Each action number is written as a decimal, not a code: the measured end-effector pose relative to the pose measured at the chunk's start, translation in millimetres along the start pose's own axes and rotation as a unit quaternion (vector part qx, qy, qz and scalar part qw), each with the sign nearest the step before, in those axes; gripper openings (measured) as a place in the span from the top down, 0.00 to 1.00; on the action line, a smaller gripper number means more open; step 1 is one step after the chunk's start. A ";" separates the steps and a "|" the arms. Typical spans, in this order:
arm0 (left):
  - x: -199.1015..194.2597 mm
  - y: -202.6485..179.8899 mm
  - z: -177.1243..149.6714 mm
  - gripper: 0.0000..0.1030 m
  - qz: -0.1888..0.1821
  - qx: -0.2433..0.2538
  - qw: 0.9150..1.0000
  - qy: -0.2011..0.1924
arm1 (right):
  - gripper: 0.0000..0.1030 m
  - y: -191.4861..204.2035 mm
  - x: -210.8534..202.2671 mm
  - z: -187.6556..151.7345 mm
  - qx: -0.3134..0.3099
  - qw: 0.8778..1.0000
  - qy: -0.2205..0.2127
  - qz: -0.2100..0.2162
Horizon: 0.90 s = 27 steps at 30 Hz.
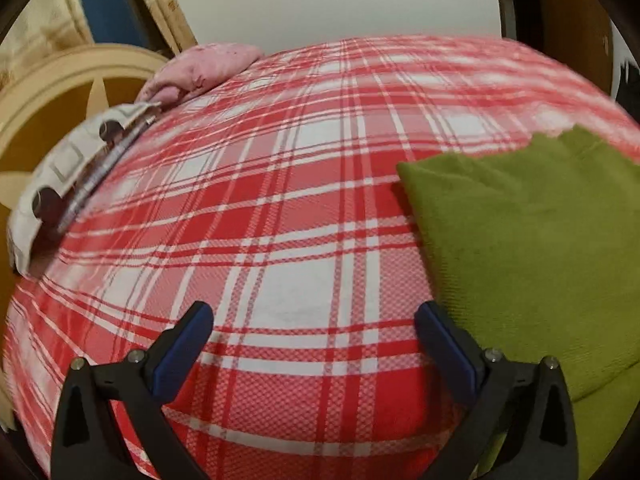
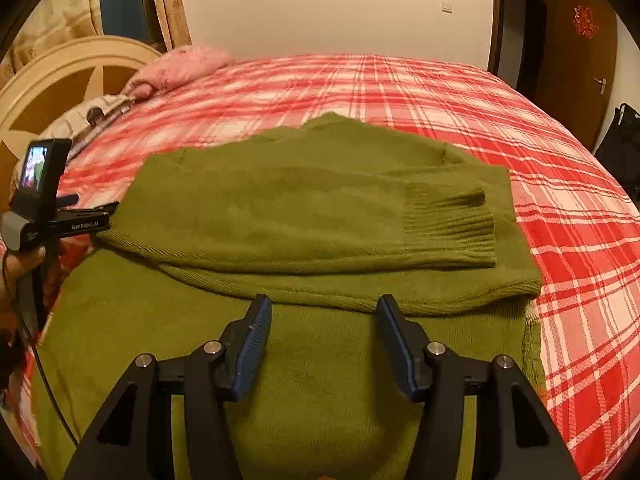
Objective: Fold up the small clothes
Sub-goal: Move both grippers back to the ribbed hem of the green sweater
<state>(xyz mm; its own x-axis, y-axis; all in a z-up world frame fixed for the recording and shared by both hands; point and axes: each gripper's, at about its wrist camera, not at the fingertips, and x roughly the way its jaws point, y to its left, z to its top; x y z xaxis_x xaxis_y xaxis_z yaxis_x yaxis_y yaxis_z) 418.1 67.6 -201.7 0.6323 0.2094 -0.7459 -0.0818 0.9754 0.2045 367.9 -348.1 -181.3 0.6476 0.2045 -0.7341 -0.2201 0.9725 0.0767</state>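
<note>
Right gripper (image 2: 323, 322) wide, empty, hovering over green sweater (image 2: 312, 216) on plaid bed (image 2: 580, 240). Sleeves folded across, long axis sideways, just ahead. Left gripper (image 1: 314, 330) wide, empty, off sweater's left edge. Right nearer.

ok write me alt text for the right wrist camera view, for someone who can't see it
A green knit sweater lies partly folded on a bed with a red and white plaid cover, one ribbed-cuff sleeve laid across its body. The right gripper hovers open over the near part of the sweater. The left gripper is at the sweater's left edge.
</note>
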 end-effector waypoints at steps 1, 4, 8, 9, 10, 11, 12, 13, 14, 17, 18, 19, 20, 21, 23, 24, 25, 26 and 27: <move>-6.1 3.9 -0.2 0.00 -0.013 -0.012 1.000 -0.008 | 0.46 0.3 -2.5 1.2 0.002 1.000 -0.004 0.001; -30.6 8.3 -4.6 0.00 -0.048 -0.043 0.998 -0.028 | 0.46 2.0 -6.8 1.3 0.002 1.000 -0.005 0.002; -62.4 -14.0 -9.5 0.00 -0.092 -0.039 0.994 -0.055 | 0.46 3.5 -7.3 -6.2 -0.007 1.000 0.005 -0.001; -62.7 -24.3 -10.0 0.00 -0.097 -0.023 0.994 -0.050 | 0.46 3.3 -5.1 -8.9 -0.010 1.000 0.010 -0.008; -57.9 -35.9 -10.5 0.00 -0.089 -0.003 0.995 -0.036 | 0.46 2.2 -2.9 -10.8 -0.011 1.000 0.015 -0.015; -52.6 -43.5 -12.6 0.00 -0.077 0.011 0.997 -0.024 | 0.46 0.4 -0.8 -12.9 -0.010 0.999 0.021 -0.024; -45.8 -49.9 -15.4 0.00 -0.066 0.022 0.998 -0.012 | 0.46 -2.6 0.5 -15.3 -0.004 0.999 0.027 -0.027; -36.9 -54.7 -19.4 0.00 -0.057 0.032 0.998 0.008 | 0.45 -4.8 0.9 -16.9 0.001 0.999 0.031 -0.027; -30.9 -55.4 -22.9 0.00 -0.054 0.034 0.998 0.023 | 0.45 -6.9 0.1 -19.3 0.006 0.999 0.033 -0.026; -33.5 -45.0 -26.6 0.00 -0.069 0.019 0.997 0.017 | 0.46 -9.9 -5.8 -28.4 0.001 0.999 0.032 -0.032; -34.3 -42.4 -27.6 0.00 -0.070 0.015 0.997 0.019 | 0.46 -11.2 -7.6 -31.9 -0.002 0.999 0.031 -0.033; -36.5 -39.1 -29.5 0.00 -0.073 0.010 0.997 0.018 | 0.45 -12.4 -9.5 -34.5 -0.004 0.999 0.029 -0.033; -39.1 -38.1 -32.1 0.00 -0.075 0.009 0.997 0.019 | 0.45 -13.1 -11.3 -36.6 -0.004 0.999 0.030 -0.033; -42.4 -36.9 -35.8 0.00 -0.079 0.009 0.997 0.022 | 0.46 -14.2 -14.4 -38.6 -0.003 0.999 0.031 -0.034; -48.3 -35.7 -44.7 0.00 -0.080 0.008 0.996 0.026 | 0.45 -15.9 -19.4 -40.6 0.002 0.999 0.033 -0.034; -53.4 -34.6 -49.1 0.00 -0.084 0.006 0.996 0.024 | 0.45 -15.9 -22.7 -42.1 0.003 0.999 0.034 -0.035; -58.5 -31.7 -52.5 0.00 -0.089 0.004 0.996 0.019 | 0.45 -15.7 -27.2 -44.0 0.004 0.999 0.035 -0.037; -65.9 -30.7 -56.9 0.00 -0.090 0.003 0.996 0.015 | 0.45 -15.2 -31.0 -45.7 0.005 0.999 0.033 -0.036; -75.5 -28.1 -61.5 0.00 -0.092 -0.001 0.996 0.009 | 0.45 -14.4 -37.6 -48.9 0.005 0.999 0.030 -0.034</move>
<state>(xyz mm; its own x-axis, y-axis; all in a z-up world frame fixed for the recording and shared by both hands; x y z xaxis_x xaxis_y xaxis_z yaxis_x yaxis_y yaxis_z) 325.3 28.6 -190.1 0.6235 0.0290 -0.7813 0.0326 0.9975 0.0630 311.1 -375.2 -187.8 0.6155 0.1305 -0.7772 -0.1692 0.9851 0.0314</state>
